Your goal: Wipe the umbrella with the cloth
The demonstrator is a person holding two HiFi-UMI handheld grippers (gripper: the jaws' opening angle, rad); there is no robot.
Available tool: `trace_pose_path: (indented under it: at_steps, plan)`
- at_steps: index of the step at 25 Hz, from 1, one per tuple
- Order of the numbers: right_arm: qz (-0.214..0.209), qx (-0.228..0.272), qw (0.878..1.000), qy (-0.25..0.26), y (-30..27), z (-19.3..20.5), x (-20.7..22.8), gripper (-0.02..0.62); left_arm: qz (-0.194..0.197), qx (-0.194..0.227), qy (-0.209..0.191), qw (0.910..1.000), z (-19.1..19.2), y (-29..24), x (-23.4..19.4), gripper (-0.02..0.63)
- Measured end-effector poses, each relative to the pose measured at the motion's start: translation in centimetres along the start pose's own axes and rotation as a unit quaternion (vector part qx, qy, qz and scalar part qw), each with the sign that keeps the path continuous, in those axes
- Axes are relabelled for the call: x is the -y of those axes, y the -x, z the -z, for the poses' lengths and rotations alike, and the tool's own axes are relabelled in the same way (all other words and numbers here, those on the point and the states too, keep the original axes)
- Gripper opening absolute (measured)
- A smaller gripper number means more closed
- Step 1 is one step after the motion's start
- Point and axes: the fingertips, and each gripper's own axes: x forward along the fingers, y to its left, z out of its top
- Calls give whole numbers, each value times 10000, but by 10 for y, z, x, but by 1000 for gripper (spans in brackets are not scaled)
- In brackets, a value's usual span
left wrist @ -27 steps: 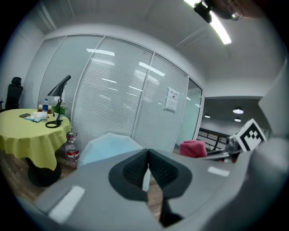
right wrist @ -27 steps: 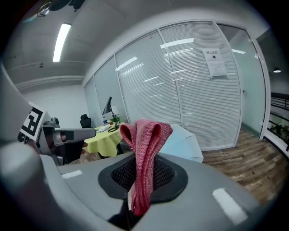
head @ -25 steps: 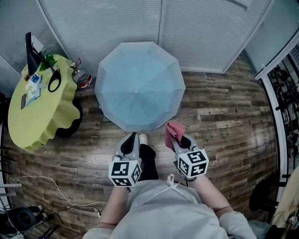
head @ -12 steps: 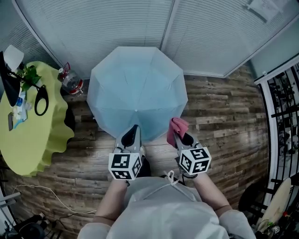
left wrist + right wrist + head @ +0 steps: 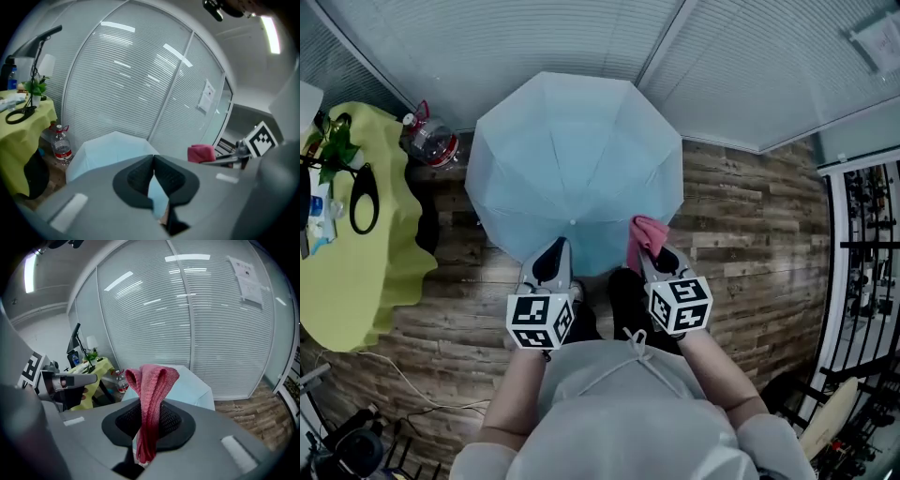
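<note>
An open pale blue umbrella (image 5: 574, 159) stands on the wooden floor in front of me, canopy up; it also shows as the umbrella (image 5: 110, 150) in the left gripper view and the umbrella (image 5: 194, 387) in the right one. My right gripper (image 5: 652, 251) is shut on a folded pink cloth (image 5: 644, 236), at the canopy's near right edge. The cloth (image 5: 151, 401) stands up between the pads. My left gripper (image 5: 551, 258) hovers at the canopy's near edge, jaws shut with nothing between them (image 5: 153, 176).
A round table with a yellow-green cover (image 5: 347, 248) stands at the left, carrying scissors (image 5: 364, 185) and a small plant. A water bottle (image 5: 431, 142) sits on the floor beside the umbrella. Blinds cover the glass wall (image 5: 581, 37) behind. A black rack (image 5: 870, 216) stands at the right.
I have stepped closer: both grippers moved forward from the bare floor to the umbrella's near edge. The cloth stays gripped in the right gripper.
</note>
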Motion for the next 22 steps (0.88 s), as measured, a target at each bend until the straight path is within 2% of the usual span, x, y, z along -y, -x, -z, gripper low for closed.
trace_pose_path:
  at_steps: [4, 9, 11, 16, 22]
  plan:
    - [-419, -241, 9986, 211, -35, -4, 15, 55, -443, 78, 181, 9988, -1, -25, -8, 6]
    - [-1110, -727, 9869, 921, -92, -9, 22, 55, -1124, 255, 610, 9915, 9, -47, -27, 6]
    - [-1405, -967, 9772, 1265, -114, -3, 21, 55, -1361, 330, 780, 9871, 20, -56, -33, 6]
    - [-2206, -1511, 9440, 1933, -161, 36, 11, 55, -2064, 360, 1092, 9717, 69, -74, -49, 6]
    - [-2630, -1831, 9131, 2521, -214, 93, 10, 55, -2600, 437, 1612, 9511, 141, -86, -63, 6]
